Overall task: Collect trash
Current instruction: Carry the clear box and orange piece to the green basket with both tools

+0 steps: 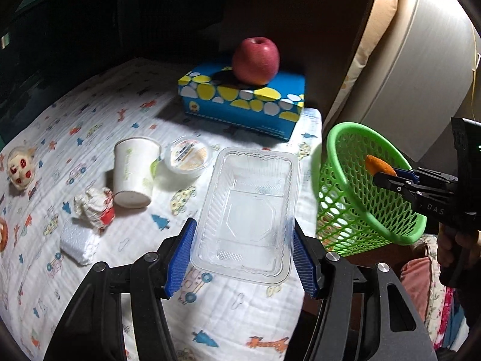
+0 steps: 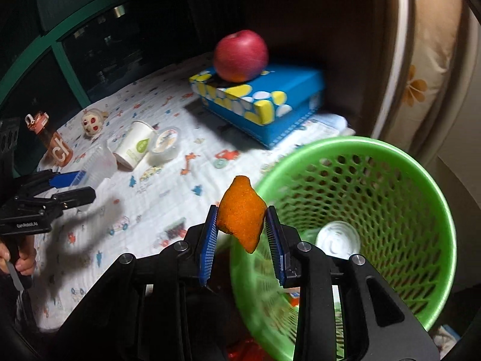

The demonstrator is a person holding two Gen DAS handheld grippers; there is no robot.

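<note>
Ahead of my left hand-held gripper [image 1: 243, 258] spreads the printed cloth surface [image 1: 99, 114]. Off to that gripper's right, and just beyond my right hand-held gripper [image 2: 242, 234], the green basket [image 2: 436, 198] tilts its mouth toward me, a white lid-like item already at its bottom. The clear plastic tray [image 1: 249, 210] sits between my left fingers, which bracket its near end; I can't tell whether they're actually pinching it yet. My right fingers are clamped on the orange peel [image 2: 240, 216], which hangs at the basket's near rim, not yet over the opening. I judge the drop goes best if I carry the peel further forward past the rim, then release. The paper cup [image 1: 135, 171] and crumpled wrapper [image 1: 94, 207] wait ahead-left.
</note>
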